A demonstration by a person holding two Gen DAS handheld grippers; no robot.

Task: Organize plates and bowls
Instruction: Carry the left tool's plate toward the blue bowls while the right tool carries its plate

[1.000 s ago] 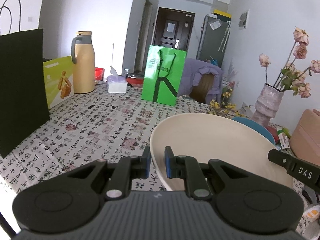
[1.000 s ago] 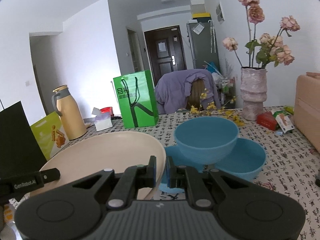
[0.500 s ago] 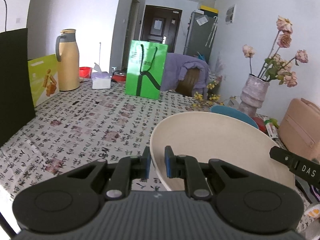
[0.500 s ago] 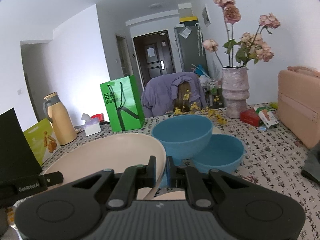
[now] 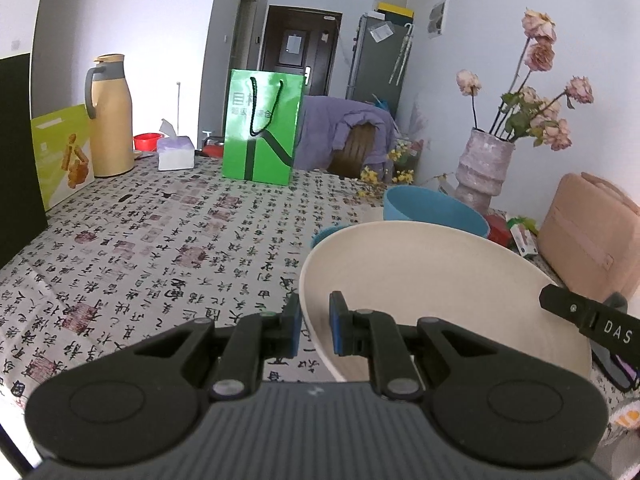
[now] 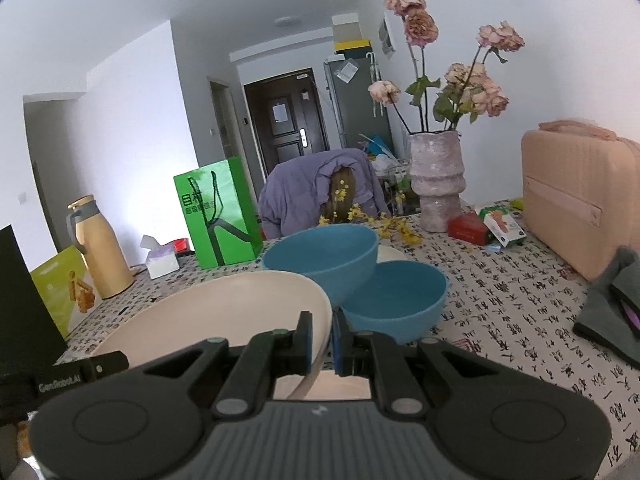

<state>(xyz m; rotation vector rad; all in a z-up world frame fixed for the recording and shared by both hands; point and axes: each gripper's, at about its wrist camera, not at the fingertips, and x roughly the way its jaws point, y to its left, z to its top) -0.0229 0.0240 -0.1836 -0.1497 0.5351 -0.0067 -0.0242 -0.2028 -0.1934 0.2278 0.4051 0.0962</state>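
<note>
Closer now than a second ago, the two blue bowls and the vase fill more of both views, the cream plate having been carried toward them across the desk. Cream plate (image 5: 440,280): large, shallow, held above the patterned desk (image 5: 160,248) by both tools at once. Left gripper (image 5: 314,326): jaws clenched on the plate's left rim, one blue pad outside and one inside. Right gripper (image 6: 323,338): jaws clenched on the plate's right rim, which passes between the pads. Upper blue bowl (image 6: 324,260): tilted, its base resting in the lower blue bowl (image 6: 400,300), both just beyond the plate's far edge; whether the plate touches them cannot be told. A pale plate edge (image 6: 390,254) shows behind the bowls. Textured vase (image 6: 436,184) with faded pink roses (image 6: 460,80): upright, behind the bowls, yellow sprigs (image 6: 396,226) lying at its foot. Small red and white boxes (image 6: 486,226): beside the vase. Pink case (image 6: 580,204): far right of the desk, a grey cloth (image 6: 608,308) in front of it. Green paper bag (image 5: 262,128): standing mid-desk at the far side. Tissue pack (image 5: 175,153), tan thermos jug (image 5: 110,114) and yellow-green box (image 5: 62,156): along the left side. Chair draped with a purple jacket (image 6: 316,192): behind the desk.
</note>
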